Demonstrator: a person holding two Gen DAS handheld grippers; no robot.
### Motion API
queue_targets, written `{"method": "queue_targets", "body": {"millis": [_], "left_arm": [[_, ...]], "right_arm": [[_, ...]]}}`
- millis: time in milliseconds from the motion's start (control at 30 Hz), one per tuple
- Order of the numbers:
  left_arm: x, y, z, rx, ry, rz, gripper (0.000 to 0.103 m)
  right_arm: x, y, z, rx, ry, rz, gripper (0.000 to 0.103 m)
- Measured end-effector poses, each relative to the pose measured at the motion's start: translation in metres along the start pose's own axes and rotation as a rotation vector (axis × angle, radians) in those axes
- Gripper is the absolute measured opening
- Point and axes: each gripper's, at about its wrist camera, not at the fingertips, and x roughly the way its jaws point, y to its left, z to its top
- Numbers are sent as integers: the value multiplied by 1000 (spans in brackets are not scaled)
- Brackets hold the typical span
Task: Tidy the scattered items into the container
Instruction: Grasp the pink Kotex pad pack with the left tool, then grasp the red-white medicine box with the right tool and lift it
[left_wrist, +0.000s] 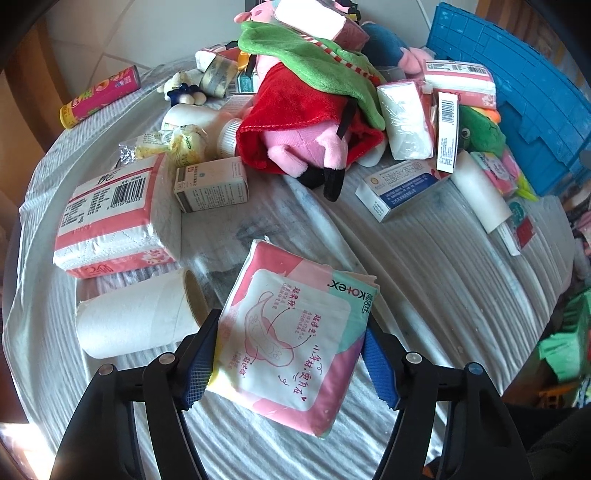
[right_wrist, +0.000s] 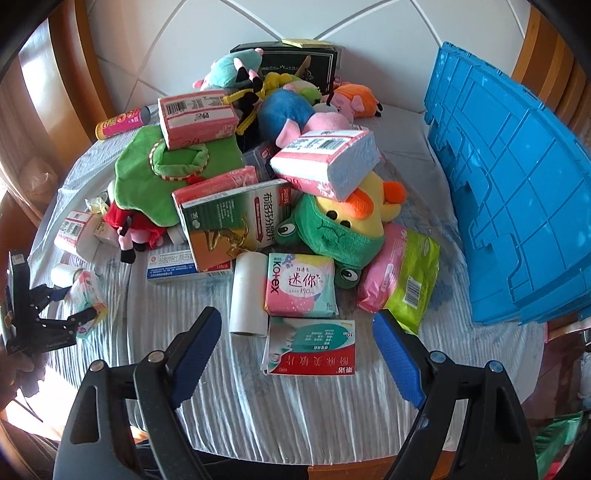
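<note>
Left wrist view has the left gripper (left_wrist: 290, 354) clamped on one pink Kotex pad pack (left_wrist: 291, 339), lifted over the striped cloth (left_wrist: 424, 266), its blue pads pressing both edges. Beside it lie one toilet paper roll (left_wrist: 136, 317), one pink tissue pack (left_wrist: 110, 218) and one small beige box (left_wrist: 211, 189); beyond them one pink plush in a red dress (left_wrist: 306, 133) sprawls under a green cloth. Right wrist view shows the right gripper (right_wrist: 295, 354) spread wide with nothing between its fingers, above one red-and-teal flat packet (right_wrist: 312, 347). Two pink tissue packs (right_wrist: 197, 118) (right_wrist: 327, 162) top the heap, one frog-hooded yellow plush (right_wrist: 332, 229) below. The blue container (right_wrist: 517, 192) stands at the right edge, the pile between it and the held pack.
</note>
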Motion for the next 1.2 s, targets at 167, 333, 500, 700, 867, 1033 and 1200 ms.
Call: {"method": "queue_targets", "body": {"millis": [167, 333, 500, 700, 867, 1033, 1200], "left_arm": [[-14, 2, 11, 4, -29, 7, 70], [-22, -1, 20, 20, -36, 15, 70], [-28, -6, 25, 23, -43, 23, 70], [-34, -15, 29, 8, -51, 28, 70], [-38, -26, 31, -23, -59, 48, 70], [-43, -41, 27, -104, -58, 95, 70], [-47, -67, 23, -171, -49, 135, 70]], "right_arm": [[40, -7, -19, 4, 74, -6, 84], [75, -15, -32, -1, 130, -5, 84], [95, -21, -41, -51, 177, 3, 84], [102, -10, -45, -320, 156, 32, 84], [108, -1, -50, -560, 123, 88, 84], [121, -2, -53, -746, 105, 165, 84], [127, -11, -51, -851, 86, 292, 91]]}}
